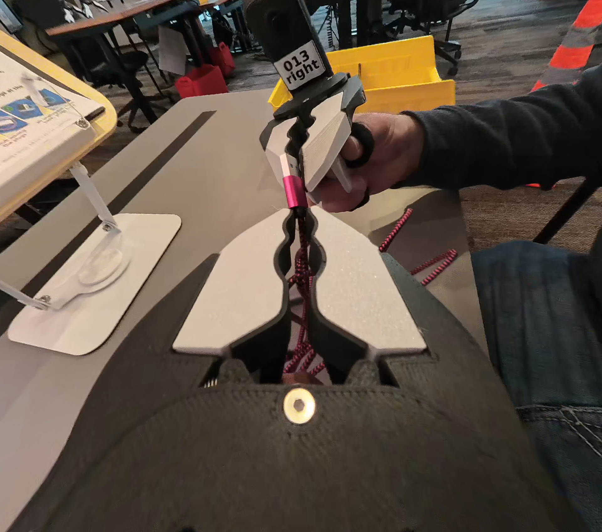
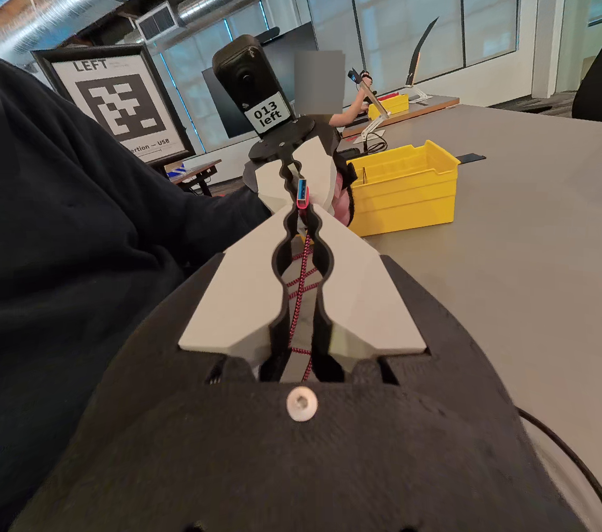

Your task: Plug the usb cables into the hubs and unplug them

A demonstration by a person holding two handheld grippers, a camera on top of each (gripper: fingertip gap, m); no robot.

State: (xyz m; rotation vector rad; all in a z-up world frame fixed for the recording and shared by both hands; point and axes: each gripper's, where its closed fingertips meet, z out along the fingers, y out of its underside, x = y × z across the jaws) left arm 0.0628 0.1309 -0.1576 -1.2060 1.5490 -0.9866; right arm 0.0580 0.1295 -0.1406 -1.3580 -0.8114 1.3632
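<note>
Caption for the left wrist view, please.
Both hand-held grippers pinch one pink braided USB cable above the grey table, plug between them.

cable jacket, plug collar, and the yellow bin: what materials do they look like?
Cable jacket: looks like woven fabric braid, pink and black crisscross, matte.
Plug collar: seems anodised metal; smooth magenta sleeve with a soft sheen. The plug sits between the right tongs.
Yellow bin: probably moulded plastic; uniform colour, slight gloss, stepped walls.

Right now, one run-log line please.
left tool: shut on USB cable | right tool: shut on USB plug | yellow bin: on table
</note>
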